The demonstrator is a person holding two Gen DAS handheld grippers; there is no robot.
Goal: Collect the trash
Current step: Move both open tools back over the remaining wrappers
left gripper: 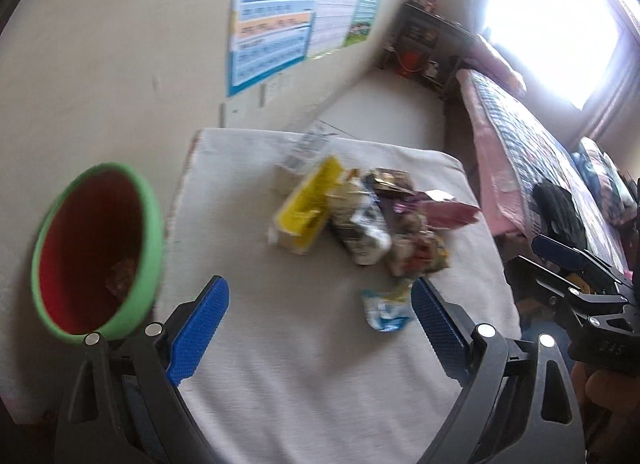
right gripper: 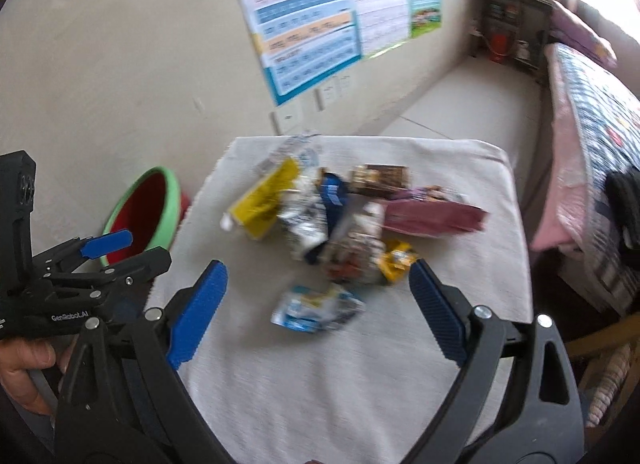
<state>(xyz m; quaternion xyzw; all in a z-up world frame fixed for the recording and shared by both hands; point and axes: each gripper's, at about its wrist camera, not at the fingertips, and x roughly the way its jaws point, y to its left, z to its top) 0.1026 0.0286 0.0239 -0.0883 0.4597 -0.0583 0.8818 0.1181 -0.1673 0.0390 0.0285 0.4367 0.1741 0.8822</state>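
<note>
Both grippers hang over the cloth-covered tabletop [left gripper: 304,376], jaws spread wide and holding nothing: the left gripper [left gripper: 320,328] and the right gripper [right gripper: 318,310]. The trash [right gripper: 340,220], a blurred heap of wrappers, lies mid-tabletop. A loose blue-white wrapper [right gripper: 316,308] lies apart from the heap, nearer the grippers, between the right gripper's fingers in that view. The green-rimmed red bin [left gripper: 96,248] stands off the tabletop's left edge.

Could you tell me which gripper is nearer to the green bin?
Left. The left gripper hangs open right beside the green bin; the right gripper is open over the table's far side.
</note>
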